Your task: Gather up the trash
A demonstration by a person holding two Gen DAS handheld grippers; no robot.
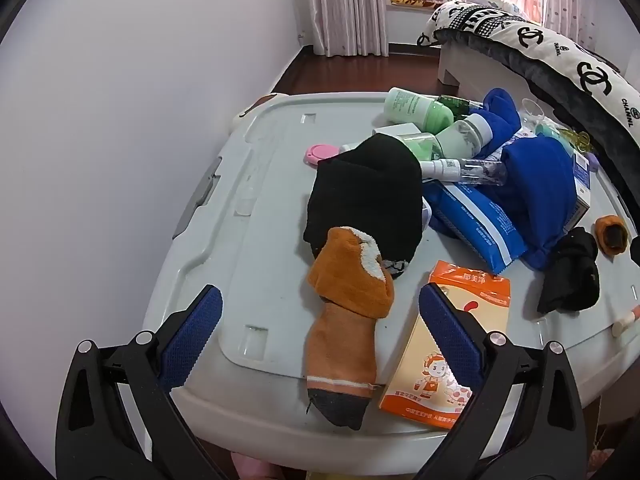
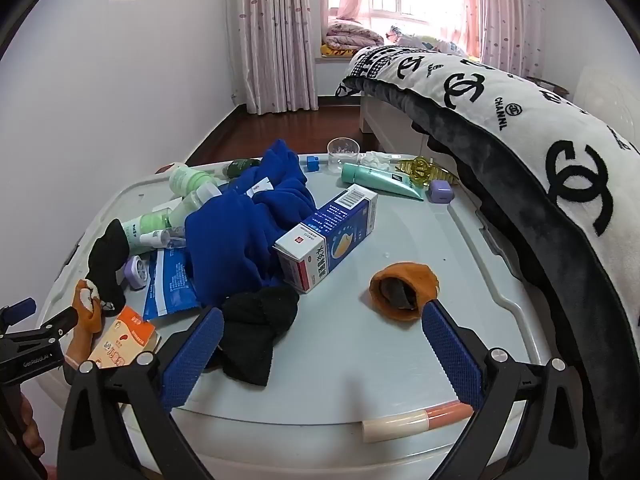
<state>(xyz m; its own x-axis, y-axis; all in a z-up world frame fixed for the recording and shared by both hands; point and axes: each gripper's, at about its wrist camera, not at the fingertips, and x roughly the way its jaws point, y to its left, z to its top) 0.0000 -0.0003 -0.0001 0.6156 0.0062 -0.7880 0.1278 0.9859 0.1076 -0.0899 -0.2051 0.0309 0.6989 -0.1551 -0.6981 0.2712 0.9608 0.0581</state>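
Orange box lies flat, carton printed, uncrushed.

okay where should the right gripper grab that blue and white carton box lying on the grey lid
Grip the blue and white carton box across its long narrow sides near the middle, coming from above. It lies flat on the grey lid, its left side against the blue fleece cloth, so angle the open right gripper accordingly.

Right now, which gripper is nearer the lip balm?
Right. The lip balm lies at the lid's near edge, just inside the open right gripper, by its right finger. The left gripper, also open, hovers over the orange sock, far across the lid.
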